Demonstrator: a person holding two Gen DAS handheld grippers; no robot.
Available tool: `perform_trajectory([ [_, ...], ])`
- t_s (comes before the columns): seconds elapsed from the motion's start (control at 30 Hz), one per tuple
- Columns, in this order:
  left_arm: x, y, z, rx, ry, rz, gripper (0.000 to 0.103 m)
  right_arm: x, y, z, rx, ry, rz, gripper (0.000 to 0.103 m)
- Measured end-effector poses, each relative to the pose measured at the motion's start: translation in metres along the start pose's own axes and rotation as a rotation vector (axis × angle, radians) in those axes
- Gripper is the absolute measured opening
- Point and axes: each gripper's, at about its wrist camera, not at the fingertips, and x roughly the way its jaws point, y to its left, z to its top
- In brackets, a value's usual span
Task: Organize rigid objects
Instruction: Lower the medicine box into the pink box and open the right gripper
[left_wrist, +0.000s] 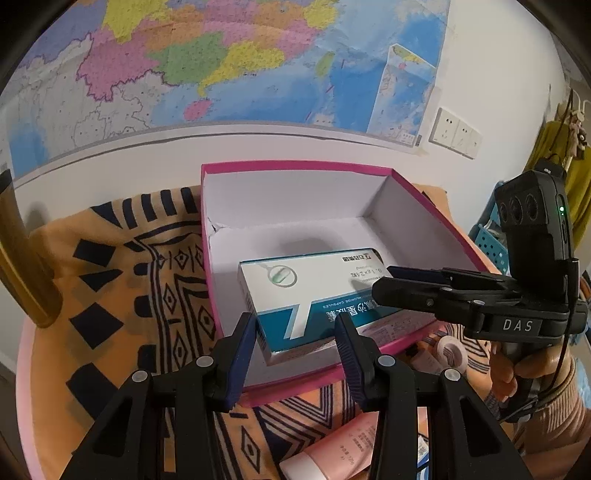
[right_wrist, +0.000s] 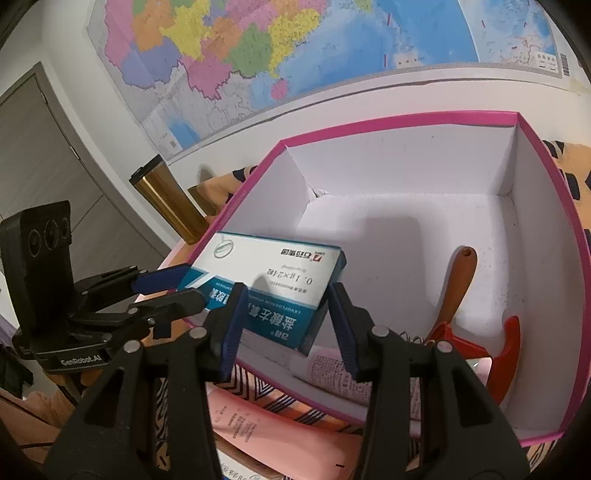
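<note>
A white and teal medicine box (left_wrist: 314, 295) hangs tilted over the near part of the open pink box (left_wrist: 295, 166). It also shows in the right wrist view (right_wrist: 269, 280), above the pink box's (right_wrist: 406, 120) left wall. My left gripper (left_wrist: 295, 354) is open, its blue fingers on either side of the medicine box's near end. In the right wrist view the left gripper (right_wrist: 166, 286) appears to pinch the box's corner; contact is unclear. My right gripper (right_wrist: 284, 325) is open and empty just in front of the medicine box, and it reaches in from the right in the left wrist view (left_wrist: 391, 284).
Inside the pink box lie a red tool with a brown handle (right_wrist: 458, 288) and a pink tube (right_wrist: 340, 376). A pink tube (left_wrist: 332, 450) and a tape roll (left_wrist: 452, 349) lie on the patterned orange cloth (left_wrist: 122, 295). A gold tumbler (right_wrist: 170, 199) stands at the left.
</note>
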Motion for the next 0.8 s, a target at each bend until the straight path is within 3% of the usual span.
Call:
perform_trajectory([
  [0.53,-0.006,-0.002,-0.002,-0.006,-0.042,0.060,0.044,0.013,0.000,0.003,-0.009,0.013,-0.042,0.052],
  [0.8,-0.034,-0.001,-0.013,-0.032,-0.119,0.001,0.051,-0.010,0.001,-0.003,0.008,-0.046,0.009,0.052],
])
